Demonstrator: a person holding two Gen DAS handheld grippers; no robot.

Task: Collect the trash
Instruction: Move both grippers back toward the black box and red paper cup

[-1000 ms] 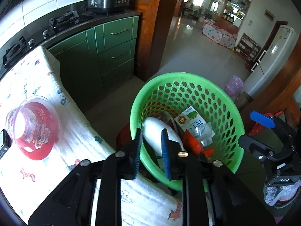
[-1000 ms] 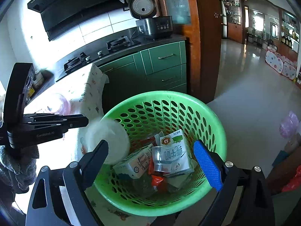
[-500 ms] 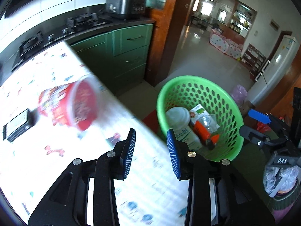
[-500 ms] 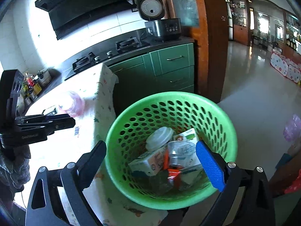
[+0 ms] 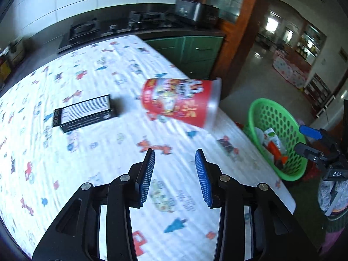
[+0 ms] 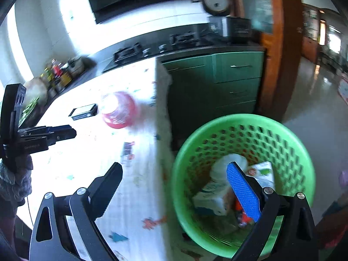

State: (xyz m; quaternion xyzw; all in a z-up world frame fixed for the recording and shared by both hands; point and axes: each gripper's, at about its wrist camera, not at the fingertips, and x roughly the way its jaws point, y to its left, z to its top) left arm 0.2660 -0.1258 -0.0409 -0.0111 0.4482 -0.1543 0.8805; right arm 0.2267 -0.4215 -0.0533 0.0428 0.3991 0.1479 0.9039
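Note:
A red printed cup [image 5: 181, 101] lies on its side near the table's right edge, and a black box [image 5: 84, 113] lies left of it. My left gripper [image 5: 175, 158] hovers over the patterned tablecloth [image 5: 91, 152] short of the cup, jaws opening with nothing between them. The green basket [image 6: 289, 143] stands off the table's edge and holds a white cup [image 6: 226, 165], cartons and a red wrapper. My right gripper [image 6: 174, 180] is wide open and empty over the table edge and the basket rim. In the right wrist view the red cup [image 6: 118, 112] and the box [image 6: 83, 112] look washed out.
Green cabinets [image 6: 235, 80] and a dark counter with a stove [image 5: 139, 19] and a rice cooker [image 6: 215, 0] run behind the table. Jars [image 6: 57, 74] stand at the far left. A wooden door frame [image 6: 280, 43] leads onto a shiny tiled floor [image 5: 261, 76].
My left gripper let go of the white cup into the basket, swung left over the table and opened wider. My right gripper shifted left, so the basket slid right in its view.

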